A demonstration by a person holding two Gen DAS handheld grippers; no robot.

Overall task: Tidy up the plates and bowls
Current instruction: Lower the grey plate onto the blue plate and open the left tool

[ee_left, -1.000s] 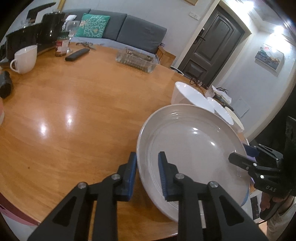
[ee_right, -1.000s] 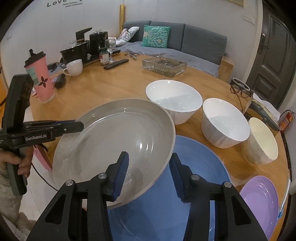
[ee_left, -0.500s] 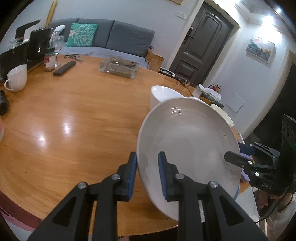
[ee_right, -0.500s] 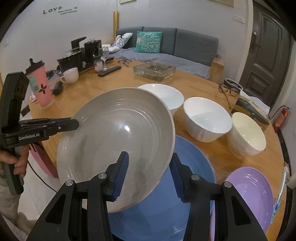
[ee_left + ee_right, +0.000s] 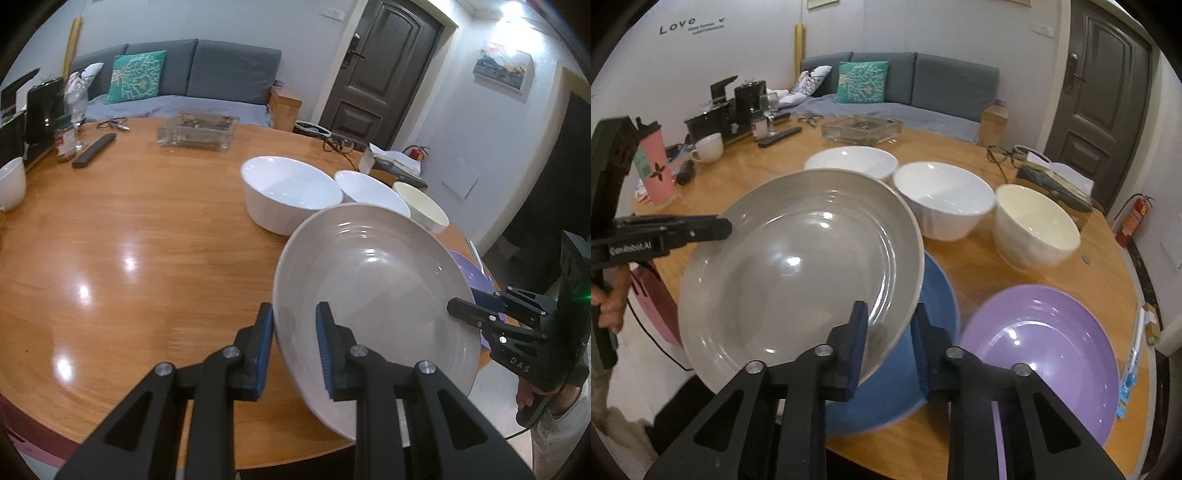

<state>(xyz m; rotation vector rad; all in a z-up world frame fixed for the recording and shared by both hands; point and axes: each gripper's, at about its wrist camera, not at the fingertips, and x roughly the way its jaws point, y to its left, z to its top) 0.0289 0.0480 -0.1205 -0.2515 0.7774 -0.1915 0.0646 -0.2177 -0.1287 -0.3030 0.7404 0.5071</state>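
Wooden tabletop (image 5: pixel 979 273): both claws grip grey plate (image 5: pixel 798 273), left claw (image 5: pixel 293 347), right claw (image 5: pixel 890 345) just tightened; plate lifted off, clear for stacking on blue plate (image 5: pixel 934 295)

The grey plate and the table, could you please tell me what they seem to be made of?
Grey plate: likely glazed ceramic, since sharp light spots and faint concentric rings show on its glossy face. Table: wood or wood veneer, varnished, with orange grain and mirror-like lamp reflections.
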